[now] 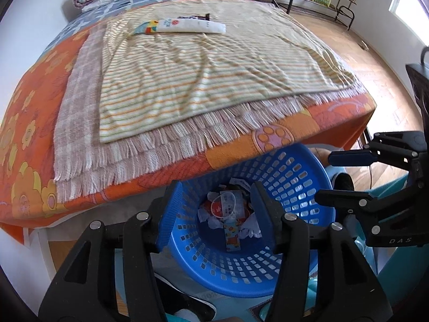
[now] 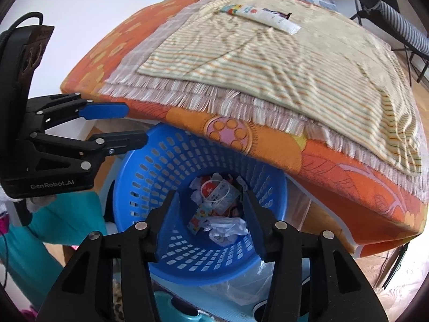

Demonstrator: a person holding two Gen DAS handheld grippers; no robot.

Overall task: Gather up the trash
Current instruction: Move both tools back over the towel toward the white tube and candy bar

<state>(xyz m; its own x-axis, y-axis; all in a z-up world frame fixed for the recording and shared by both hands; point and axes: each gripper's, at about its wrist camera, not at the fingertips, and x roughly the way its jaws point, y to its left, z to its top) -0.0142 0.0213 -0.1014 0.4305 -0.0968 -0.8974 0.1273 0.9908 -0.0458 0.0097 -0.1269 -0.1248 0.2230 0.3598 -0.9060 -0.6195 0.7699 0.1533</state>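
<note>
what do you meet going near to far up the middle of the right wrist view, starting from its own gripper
right gripper, jaws open and empty → crumpled wrappers in the blue perforated plastic basket → orange floral bedcover edge → fringed beige blanket → striped cream towel → white tube-like packet lying on the towel

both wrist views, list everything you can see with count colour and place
basket: one, blue, on the floor under the bed's edge
trash: several pieces, white paper and red wrappers, inside the basket
wrappers: about three, white, multicoloured and dark, at the towel's far end
towel: one, cream striped, on the fringed blanket
fringed blanket: one, beige
bedspread: one, orange floral
left tool: open, empty, above the basket
right tool: open, empty, above the basket
</note>
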